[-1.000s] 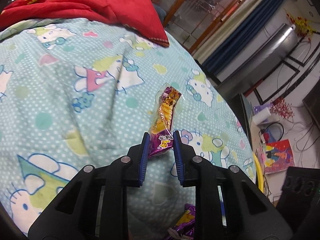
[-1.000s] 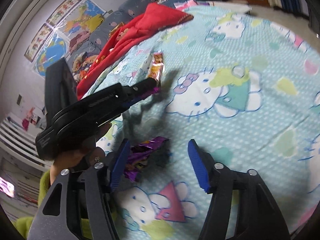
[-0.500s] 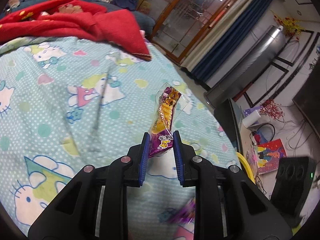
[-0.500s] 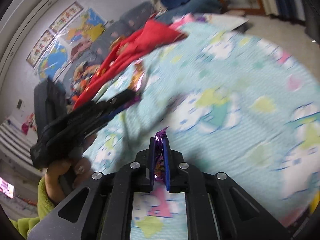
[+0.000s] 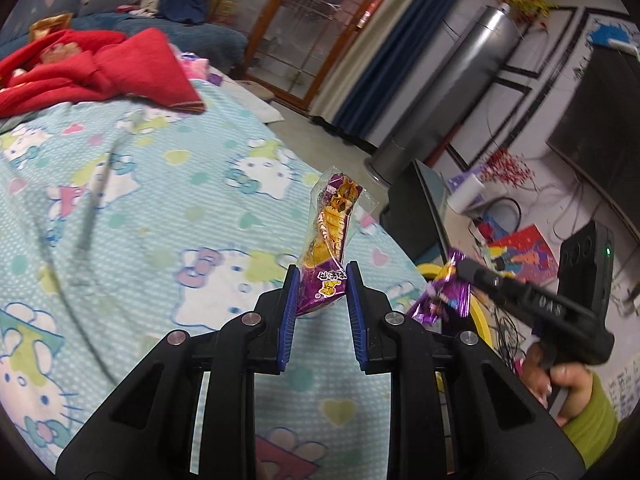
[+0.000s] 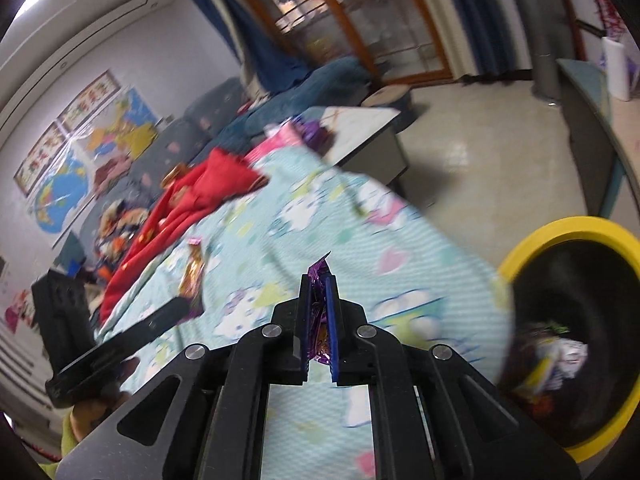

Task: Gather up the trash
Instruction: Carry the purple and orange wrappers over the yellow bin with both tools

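My left gripper (image 5: 322,270) is shut on the lower end of a yellow-and-purple snack wrapper (image 5: 330,224), which stands up above the cartoon-print bedsheet (image 5: 132,216). In the right wrist view the same wrapper (image 6: 192,270) shows at the left gripper's tip. My right gripper (image 6: 319,280) is shut on a crumpled purple foil wrapper (image 6: 319,270); from the left wrist view that purple wrapper (image 5: 444,292) hangs beyond the bed's right edge. A yellow-rimmed black bin (image 6: 576,232) with trash inside stands low at the right of the bed.
A red blanket (image 5: 100,68) lies at the far end of the bed. Beyond it are a blue sofa (image 6: 320,84) and wooden glass doors (image 5: 296,28). A silver tower unit (image 5: 452,92), a dark cabinet (image 5: 420,208), cables and papers crowd the floor at right.
The right gripper closed on the purple wrapper on the sheet, lifted it and swung toward the bin. The left gripper rose and turned right, still holding its wrapper.
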Tool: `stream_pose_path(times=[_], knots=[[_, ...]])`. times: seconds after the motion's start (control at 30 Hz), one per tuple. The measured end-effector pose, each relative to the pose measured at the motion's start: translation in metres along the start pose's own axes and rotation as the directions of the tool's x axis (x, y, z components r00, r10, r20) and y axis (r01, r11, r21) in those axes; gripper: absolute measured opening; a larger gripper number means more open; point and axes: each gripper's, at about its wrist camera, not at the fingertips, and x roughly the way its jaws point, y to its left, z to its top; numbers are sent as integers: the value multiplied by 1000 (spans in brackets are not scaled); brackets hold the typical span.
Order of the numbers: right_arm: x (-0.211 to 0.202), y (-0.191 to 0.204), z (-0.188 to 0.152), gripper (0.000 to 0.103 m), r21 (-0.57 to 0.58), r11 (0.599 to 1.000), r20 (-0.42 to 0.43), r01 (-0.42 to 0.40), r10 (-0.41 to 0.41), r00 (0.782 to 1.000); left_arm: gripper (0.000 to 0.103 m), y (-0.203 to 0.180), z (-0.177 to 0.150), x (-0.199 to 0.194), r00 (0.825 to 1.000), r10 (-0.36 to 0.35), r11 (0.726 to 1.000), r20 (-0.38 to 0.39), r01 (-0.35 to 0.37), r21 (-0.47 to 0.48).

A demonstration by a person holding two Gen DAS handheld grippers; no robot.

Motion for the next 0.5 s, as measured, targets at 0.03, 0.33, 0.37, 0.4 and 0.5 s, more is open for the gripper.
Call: stream_pose_path(times=[0.03, 0.33, 0.37, 0.4, 0.5], knots=[[-3, -7, 2, 7, 10, 1000, 11, 11, -11, 1000, 17, -4, -1, 2, 1000, -5, 1000, -5, 5, 9], [-28, -49, 4, 7, 72, 992, 77, 108, -114, 991, 17, -44, -18, 20, 997, -49, 992, -58, 56, 110], [-29, -52, 4, 7, 77, 990, 82, 117, -123, 989, 17, -47, -19, 22, 997, -54, 991, -63, 61, 118], [-31, -54, 4, 7, 83, 989, 87, 124, -131, 988, 17, -52, -22, 25, 996, -59, 989, -72, 68, 128], [-39, -68, 4, 7, 107, 982, 110, 155, -167, 980, 17, -63, -28, 31, 993, -69, 985, -92, 83, 153]])
